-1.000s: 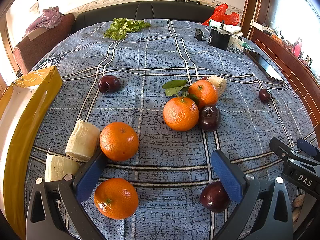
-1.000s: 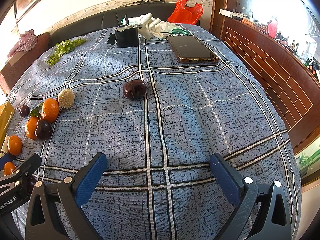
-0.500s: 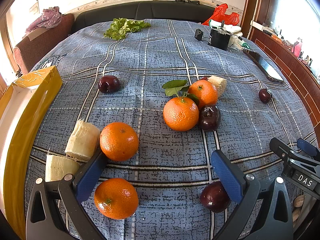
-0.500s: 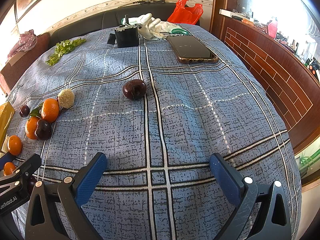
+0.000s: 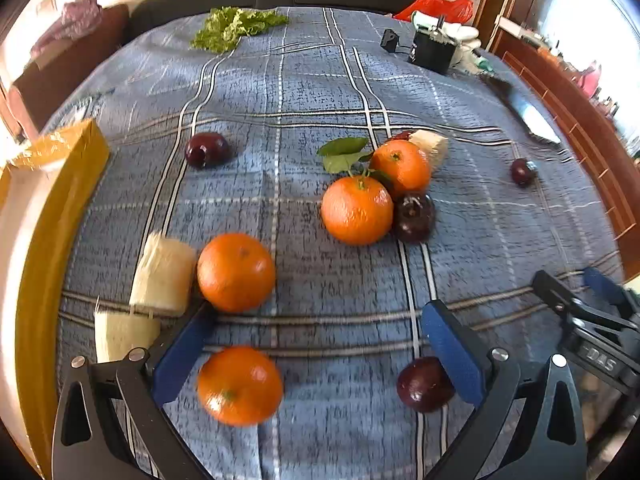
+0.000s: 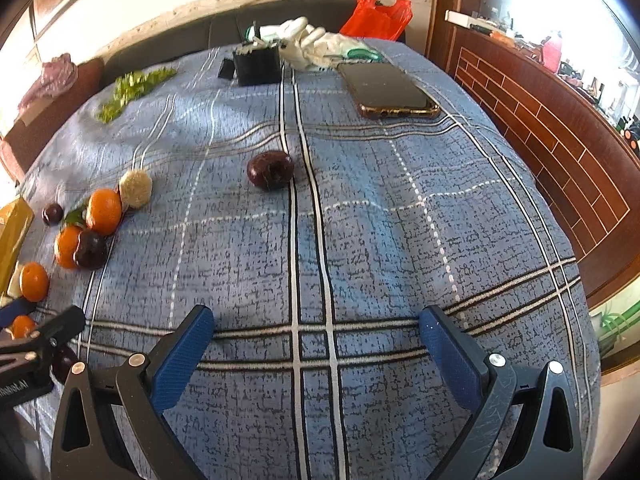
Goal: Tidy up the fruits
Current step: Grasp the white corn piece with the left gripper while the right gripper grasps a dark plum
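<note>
My left tool is spread wide over the blue plaid counter, with one orange sitting between its fingers and a dark plum by the right finger. Right tool is spread too, gripping nothing, another plum well ahead of it.

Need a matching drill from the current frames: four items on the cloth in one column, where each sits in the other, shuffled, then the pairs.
Items:
1. phone
2. lettuce
3. yellow box
4. leafy orange

Places:
A. far end of the cloth, left of centre
B. touching a dark plum
C. left edge of the cloth
D. far right, near the white gloves

Pairs: 1-D, 2-A, 3-C, 4-B
</note>
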Demonstrator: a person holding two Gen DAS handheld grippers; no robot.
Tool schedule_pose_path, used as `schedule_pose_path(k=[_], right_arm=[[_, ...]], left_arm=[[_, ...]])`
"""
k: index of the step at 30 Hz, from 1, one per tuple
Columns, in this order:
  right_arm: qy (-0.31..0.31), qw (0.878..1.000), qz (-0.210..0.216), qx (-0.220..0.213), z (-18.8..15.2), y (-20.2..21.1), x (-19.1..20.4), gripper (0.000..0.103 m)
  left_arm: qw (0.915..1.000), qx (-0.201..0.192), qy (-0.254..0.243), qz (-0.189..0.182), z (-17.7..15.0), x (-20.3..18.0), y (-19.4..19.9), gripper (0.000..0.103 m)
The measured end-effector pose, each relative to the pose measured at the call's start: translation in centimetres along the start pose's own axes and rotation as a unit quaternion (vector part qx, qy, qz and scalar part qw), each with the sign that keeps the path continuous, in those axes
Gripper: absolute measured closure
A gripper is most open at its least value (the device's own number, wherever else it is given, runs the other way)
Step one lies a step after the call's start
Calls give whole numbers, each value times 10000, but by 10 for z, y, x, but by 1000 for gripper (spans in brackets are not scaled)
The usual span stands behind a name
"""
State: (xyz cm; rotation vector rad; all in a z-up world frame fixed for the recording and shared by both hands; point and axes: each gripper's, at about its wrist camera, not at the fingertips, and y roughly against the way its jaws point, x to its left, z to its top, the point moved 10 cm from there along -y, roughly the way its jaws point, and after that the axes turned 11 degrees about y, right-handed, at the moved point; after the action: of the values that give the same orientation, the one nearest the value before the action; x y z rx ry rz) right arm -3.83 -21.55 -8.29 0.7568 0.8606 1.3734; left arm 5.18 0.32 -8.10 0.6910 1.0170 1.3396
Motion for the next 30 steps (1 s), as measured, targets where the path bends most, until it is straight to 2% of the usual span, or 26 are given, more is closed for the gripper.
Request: schedule_pose_path(k=[3,5,7,9,10,11,12,13,14,15,16,18,20,23,26,28,30], right_arm=[[58,10000,-5,12,-3,1,1,0],[52,10000,-37,9,-4,2,1,0],[52,10000,-28,43,-5,1,2,0],[72,9999,-11,156,-6,4,1,4],[28,9999,-30,141,-5,13,0,19],[-2,10000,45,37,-3,23,2,28],[-21,9997,180,-155,0,36,6,28],[5,9981,357,-493,7,55,16,28],[52,9966,455,-681,10,65,23,27],[152,9930,701,-934,14,78,38,26],[263,9887,1029,-1054,15,85,55,25],[476,9808,1598,-1014,12,88,91,24],[713,9747,1880,-978,8,85,120,25],[903,9693,2130,-833,2,76,147,31],[1130,9670,2155,-750,-4,70,167,32],[1249,9650,2205,-669,-8,64,177,38],[1361,9644,2175,-638,-9,60,183,41]], left_arm=[[9981,-60,351,-507,-5,10,23,9],[9950,-478,444,-751,0,23,56,10],[9907,-1029,442,-768,7,40,94,9],[9816,-1767,428,-579,15,67,146,9],[9763,-2062,443,-490,18,78,167,9],[9683,-2423,451,-400,21,92,193,8],[9626,-2647,450,-375,21,100,209,0],[9548,-2913,440,-395,23,111,227,0],[9522,-2991,441,-445,26,117,233,0],[9513,-2989,519,-543,28,125,235,0],[9540,-2864,668,-591,30,132,230,0],[9649,-2386,919,-602,28,140,206,0],[9735,-1951,962,-703,21,139,181,0],[9817,-1530,887,-712,8,131,148,5],[9871,-1185,740,-782,3,117,121,23],[9897,-944,673,-836,2,109,103,39],[9918,-824,615,-759,1,109,90,39]])
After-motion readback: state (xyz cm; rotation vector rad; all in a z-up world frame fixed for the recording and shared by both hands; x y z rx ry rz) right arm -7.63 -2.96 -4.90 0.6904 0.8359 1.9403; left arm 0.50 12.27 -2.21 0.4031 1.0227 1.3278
